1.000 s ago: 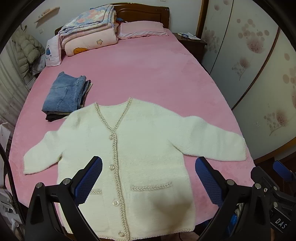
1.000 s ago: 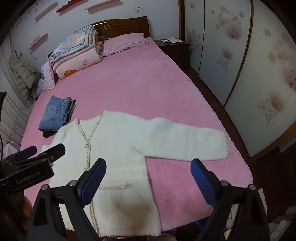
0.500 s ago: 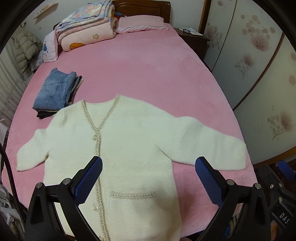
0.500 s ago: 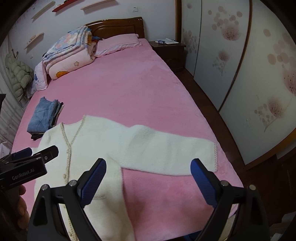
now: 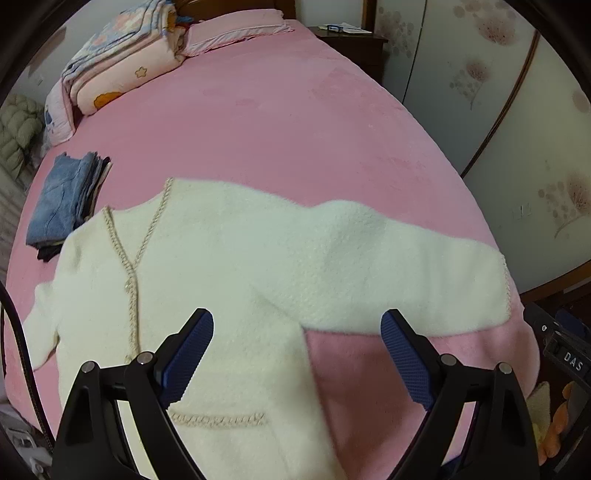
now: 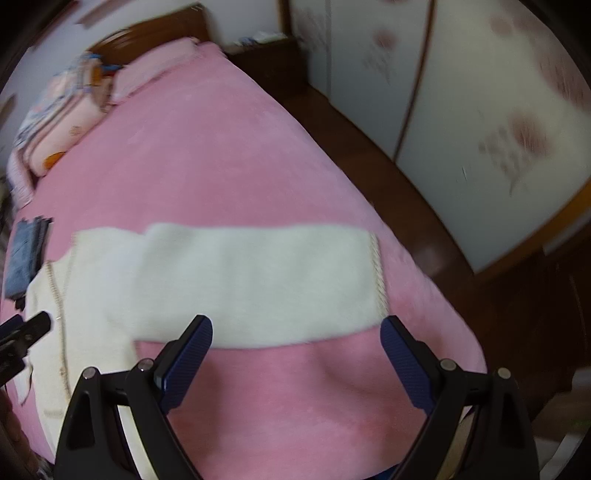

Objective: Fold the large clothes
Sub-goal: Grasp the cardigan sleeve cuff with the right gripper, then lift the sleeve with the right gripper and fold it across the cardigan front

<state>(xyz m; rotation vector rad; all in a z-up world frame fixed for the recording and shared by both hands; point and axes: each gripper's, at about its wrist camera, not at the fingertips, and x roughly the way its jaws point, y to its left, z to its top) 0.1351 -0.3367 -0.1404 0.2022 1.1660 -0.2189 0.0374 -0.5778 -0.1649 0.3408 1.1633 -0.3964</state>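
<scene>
A cream fluffy cardigan (image 5: 240,258) with braided trim lies flat, front up, on the pink bed (image 5: 295,122). Its right sleeve (image 5: 424,280) stretches toward the bed's right edge. My left gripper (image 5: 297,325) hovers over the armpit where that sleeve meets the body. Its jaws are closing, still wide, and the pads do not touch the cloth. In the blurred right wrist view, my right gripper (image 6: 295,328) is open above the lower edge of the sleeve (image 6: 251,284), and the cuff (image 6: 376,273) sits near its right finger.
Folded jeans (image 5: 62,203) lie left of the collar. Folded quilts (image 5: 122,62) and a pillow (image 5: 236,29) sit at the headboard. A nightstand (image 5: 351,40), wardrobe doors (image 6: 480,110) and dark floor (image 6: 406,184) run along the bed's right edge.
Both grippers have dropped and shifted right toward the right sleeve, so the cardigan looks larger. The left jaws have narrowed slightly. The cardigan has not moved.
</scene>
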